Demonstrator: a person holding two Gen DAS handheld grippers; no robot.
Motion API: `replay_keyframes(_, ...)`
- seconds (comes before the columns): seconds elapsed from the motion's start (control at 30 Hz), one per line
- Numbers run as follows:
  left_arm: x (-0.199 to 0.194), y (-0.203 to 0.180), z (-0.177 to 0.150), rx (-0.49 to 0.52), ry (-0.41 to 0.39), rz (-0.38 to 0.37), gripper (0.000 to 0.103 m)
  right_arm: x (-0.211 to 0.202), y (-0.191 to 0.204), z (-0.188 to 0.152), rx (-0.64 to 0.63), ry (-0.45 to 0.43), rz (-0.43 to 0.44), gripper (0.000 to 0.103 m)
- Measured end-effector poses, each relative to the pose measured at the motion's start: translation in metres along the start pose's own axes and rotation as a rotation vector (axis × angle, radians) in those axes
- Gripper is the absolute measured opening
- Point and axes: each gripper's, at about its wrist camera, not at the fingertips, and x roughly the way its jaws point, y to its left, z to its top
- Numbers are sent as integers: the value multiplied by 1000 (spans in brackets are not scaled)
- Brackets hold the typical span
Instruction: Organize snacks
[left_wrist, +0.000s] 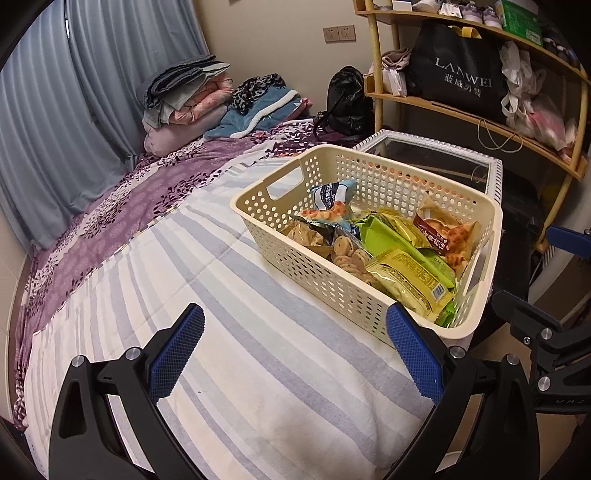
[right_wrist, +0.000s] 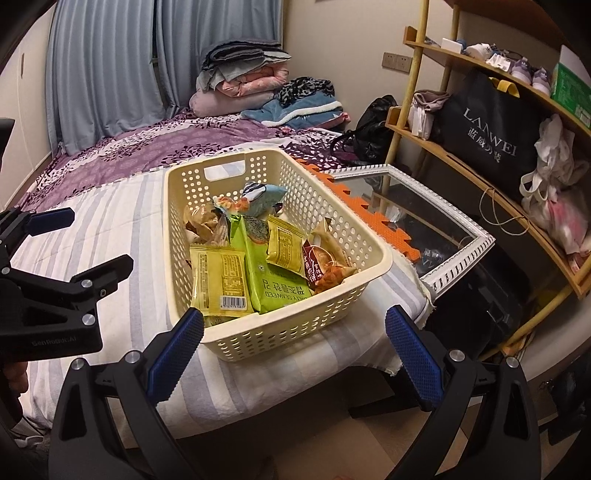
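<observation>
Two grippers, both spread wide and carrying nothing. Left gripper (left_wrist: 295, 354): hovering over the striped sheet (left_wrist: 229, 295), blue pads apart, pointing up the bed. Right gripper (right_wrist: 294, 354): hanging off the bed's near edge, jaws parted, aiming straight at the basket's near short wall.

Basket (right_wrist: 295, 328): cream, perforated, sitting on the striped sheet at the bed's right-hand corner, just beside a white-framed glass table (right_wrist: 461, 273). Long axis running away from the right gripper toward the handle cut-out at the far end; lying ahead and to the right of the left gripper (near corner almost brushing its right pad in the left wrist view).

Contents, loosely heaped: yellow packet (right_wrist: 219, 280) lying flat at the near end, green seaweed pack (right_wrist: 269, 280) touching it, smaller yellow sachet (right_wrist: 284, 245), brown-red wrapper (right_wrist: 321, 266) leaning on the right wall, pale blue bag (right_wrist: 266, 195) standing toward the far end.

Judging nearer hand: right, squarely in line with the basket's length. No snacks showing loose on the sheet, so sorting seemingly nearing completion or not yet under way; cannot tell which.
</observation>
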Motion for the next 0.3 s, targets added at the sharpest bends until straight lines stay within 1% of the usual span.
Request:
replay_keyframes(0.1,3,1,0,0,19,-15,100,1,2,-1,-2,5,3,98)
replay_keyframes(0.3,4,11,-3,-27,26,-8,100,2,12,2,-19,6,19,98)
